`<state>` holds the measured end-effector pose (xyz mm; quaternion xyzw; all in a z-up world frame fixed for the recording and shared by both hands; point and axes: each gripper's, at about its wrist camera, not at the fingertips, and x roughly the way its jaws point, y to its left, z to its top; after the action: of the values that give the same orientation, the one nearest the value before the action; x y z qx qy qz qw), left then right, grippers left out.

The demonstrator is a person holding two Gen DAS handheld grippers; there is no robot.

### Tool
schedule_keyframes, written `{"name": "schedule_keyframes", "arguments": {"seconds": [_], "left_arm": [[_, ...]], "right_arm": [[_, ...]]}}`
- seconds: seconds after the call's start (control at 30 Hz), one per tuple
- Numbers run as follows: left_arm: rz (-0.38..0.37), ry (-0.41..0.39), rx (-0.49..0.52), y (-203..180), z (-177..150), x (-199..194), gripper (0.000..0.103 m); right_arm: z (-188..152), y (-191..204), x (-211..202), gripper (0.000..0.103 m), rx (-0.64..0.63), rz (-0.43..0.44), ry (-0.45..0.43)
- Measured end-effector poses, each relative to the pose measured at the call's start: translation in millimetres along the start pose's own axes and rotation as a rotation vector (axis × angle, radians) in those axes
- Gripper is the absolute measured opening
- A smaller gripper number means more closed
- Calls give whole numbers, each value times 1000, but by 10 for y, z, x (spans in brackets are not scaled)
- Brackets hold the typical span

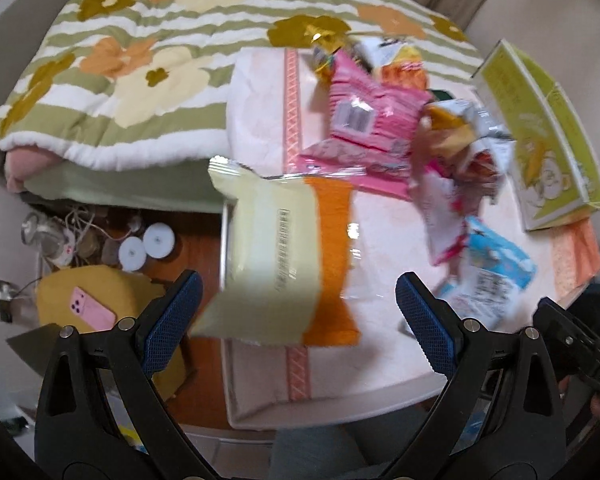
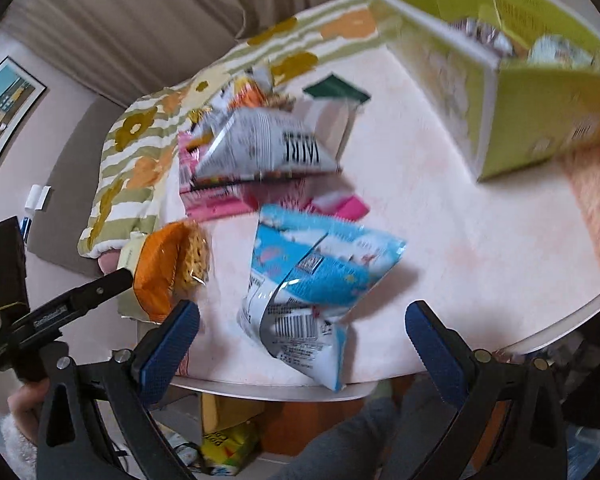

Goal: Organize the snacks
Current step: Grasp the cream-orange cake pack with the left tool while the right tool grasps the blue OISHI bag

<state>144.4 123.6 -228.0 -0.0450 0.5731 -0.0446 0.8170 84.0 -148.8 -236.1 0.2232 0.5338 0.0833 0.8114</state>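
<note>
Both hand-held grippers gape wide, empty: the left [image 1: 296, 312] faces the orange bag [image 1: 284, 256] lying lengthwise dead ahead on the worktop [image 1: 384, 360]; the right [image 2: 302, 344] faces the blue bag [image 2: 316, 280].

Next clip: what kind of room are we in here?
Most likely a bedroom or living area at home. A floral quilt lies on a bed or sofa beside the snack-strewn table, a framed picture hangs on the wall, and curtains hang behind.
</note>
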Motion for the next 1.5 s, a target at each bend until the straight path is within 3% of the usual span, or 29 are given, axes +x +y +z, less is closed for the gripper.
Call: {"name": "schedule_keyframes", "arguments": {"seconds": [0.43, 0.5, 0.53, 0.8, 1.4, 1.5], "left_arm": [[49, 36, 50, -7, 82, 472, 96], [55, 36, 49, -2, 83, 489, 80], [61, 39, 48, 3, 87, 499, 79], [39, 28, 25, 85, 70, 465, 70], [55, 13, 22, 88, 55, 326, 65], [66, 2, 31, 69, 60, 269, 65]], "right_arm": [[57, -17, 477, 103, 38, -3, 13], [53, -18, 484, 103, 37, -2, 12], [52, -13, 482, 103, 33, -1, 11], [74, 43, 520, 103, 13, -14, 15], [98, 99, 609, 102, -13, -46, 32], [104, 97, 619, 98, -11, -45, 36]]}}
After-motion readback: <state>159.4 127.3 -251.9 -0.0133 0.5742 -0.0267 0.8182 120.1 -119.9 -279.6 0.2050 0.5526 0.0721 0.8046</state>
